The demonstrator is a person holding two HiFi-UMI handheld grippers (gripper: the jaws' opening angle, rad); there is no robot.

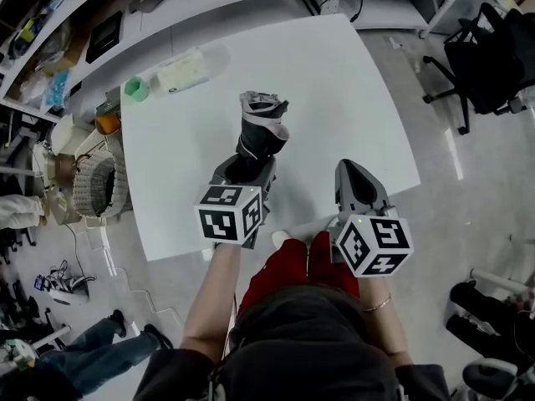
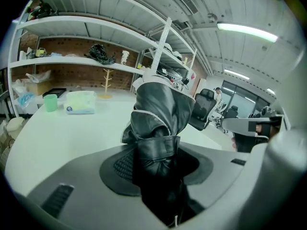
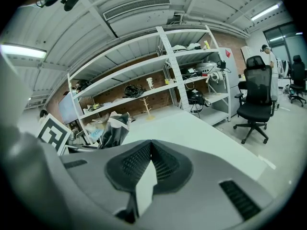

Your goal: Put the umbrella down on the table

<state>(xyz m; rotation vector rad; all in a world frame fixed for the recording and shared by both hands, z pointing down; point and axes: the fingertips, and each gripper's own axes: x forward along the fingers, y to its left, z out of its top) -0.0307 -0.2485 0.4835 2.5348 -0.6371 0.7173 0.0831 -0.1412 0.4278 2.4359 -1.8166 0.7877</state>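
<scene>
Umbrella, folded and black, is clamped in the left tongs (jaws part-open around it), pointing up above the white surface. Right tongs sit beside it, closed on nothing. Green cup and wipes pack are at the far edge.

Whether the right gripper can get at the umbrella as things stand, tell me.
Probably yes. The right gripper is empty, jaws together, and only table surface lies between it and the umbrella, which sticks up from the left gripper close beside it. It would have to open first.
</scene>
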